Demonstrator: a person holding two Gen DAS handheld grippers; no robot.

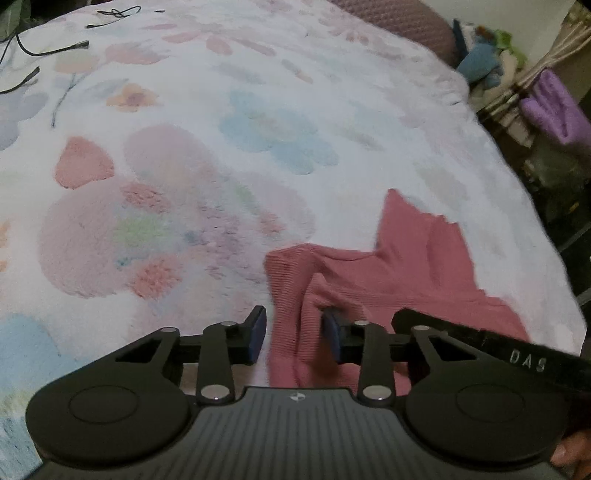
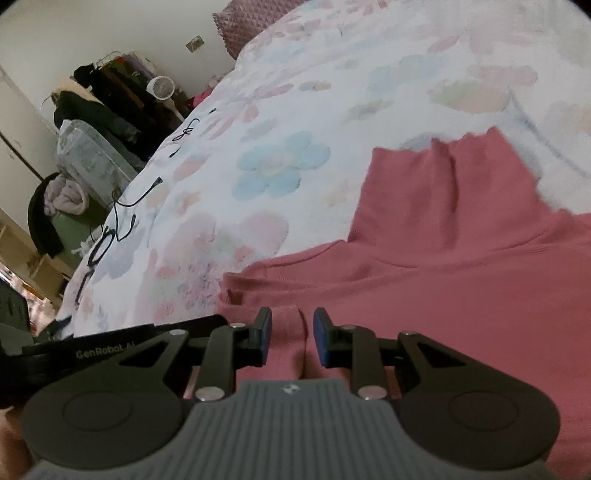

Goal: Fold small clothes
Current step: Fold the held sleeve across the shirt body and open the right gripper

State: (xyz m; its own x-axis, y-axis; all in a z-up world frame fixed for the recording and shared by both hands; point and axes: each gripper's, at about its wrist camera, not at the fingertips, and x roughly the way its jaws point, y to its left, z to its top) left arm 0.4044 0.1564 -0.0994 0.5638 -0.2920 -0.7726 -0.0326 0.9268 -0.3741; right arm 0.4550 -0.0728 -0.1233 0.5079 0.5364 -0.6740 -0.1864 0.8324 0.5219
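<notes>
A pink ribbed knit garment (image 1: 406, 266) lies crumpled on a floral blanket, at the lower right of the left wrist view. My left gripper (image 1: 294, 334) stands open astride a raised fold at the garment's left edge. Its right pad is tucked into the fold and its left pad sits at the cloth's edge. In the right wrist view the same garment (image 2: 461, 240) fills the lower right. My right gripper (image 2: 291, 341) is open over a narrow ridge of the pink cloth, with a gap on each side of the ridge.
The fluffy floral blanket (image 1: 221, 129) covers the bed. Black cables (image 2: 122, 199) lie near its far edge, and a mauve pillow (image 1: 406, 22) sits at the head. Beside the bed stand a rack with a purple towel (image 1: 554, 107), a small fan (image 2: 160, 86) and piled clothes.
</notes>
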